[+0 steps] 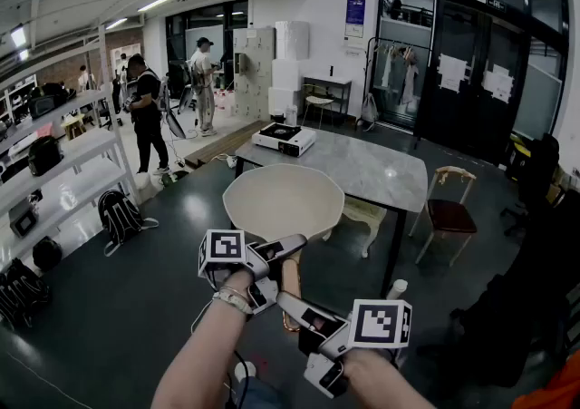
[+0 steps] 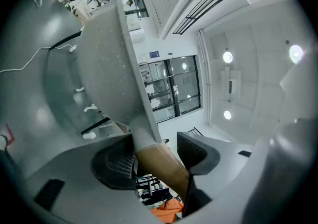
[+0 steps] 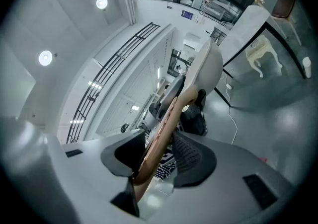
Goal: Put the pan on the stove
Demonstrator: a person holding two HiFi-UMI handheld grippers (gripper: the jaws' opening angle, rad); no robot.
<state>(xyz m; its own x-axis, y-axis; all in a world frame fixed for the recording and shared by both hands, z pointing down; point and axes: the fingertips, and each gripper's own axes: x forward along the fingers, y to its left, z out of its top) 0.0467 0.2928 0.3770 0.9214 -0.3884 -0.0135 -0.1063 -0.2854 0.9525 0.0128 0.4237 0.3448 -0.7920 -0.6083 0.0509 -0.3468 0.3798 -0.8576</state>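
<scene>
Above the floor [image 1: 136,289], the left tongs [image 2: 156,156] and right tongs [image 3: 159,156] clamp the pan [image 1: 283,199] by its handle [image 1: 291,282]; the stove [image 1: 284,137] sits on the surface [image 1: 362,171].

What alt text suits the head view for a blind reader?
The left gripper and right gripper clamp the wooden handle of a cream round pan, held before a grey marble table bearing a white tabletop stove.

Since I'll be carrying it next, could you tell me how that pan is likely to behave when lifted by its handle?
Probably bowl-heavy: the wide pan hangs far beyond the wooden handle, so it may droop. Both the left gripper and right gripper clamp that handle, suggesting one grip struggles. The smooth wood could slip or twist.
</scene>
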